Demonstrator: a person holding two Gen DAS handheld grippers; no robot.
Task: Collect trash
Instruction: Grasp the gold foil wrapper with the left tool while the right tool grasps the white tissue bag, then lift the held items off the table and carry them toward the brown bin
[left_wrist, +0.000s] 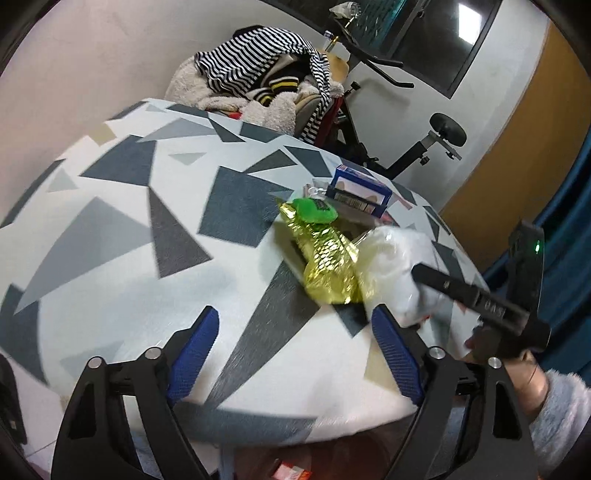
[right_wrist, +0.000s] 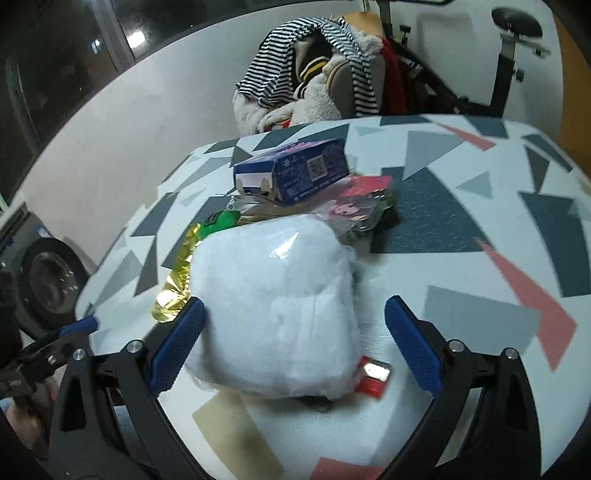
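Observation:
A heap of trash lies on the patterned table. It holds a white plastic-wrapped pack, a gold foil wrapper, a green packet, a blue carton, a pink-red wrapper and a small red packet. My right gripper is open, its jaws standing either side of the white pack without closing on it. It shows in the left wrist view. My left gripper is open and empty, near the table's front edge, left of the heap.
A chair piled with striped and fleece clothes stands behind the table. An exercise bike is beyond it by the wall. A washing machine sits low at the left. A red wrapper lies on the floor below the table edge.

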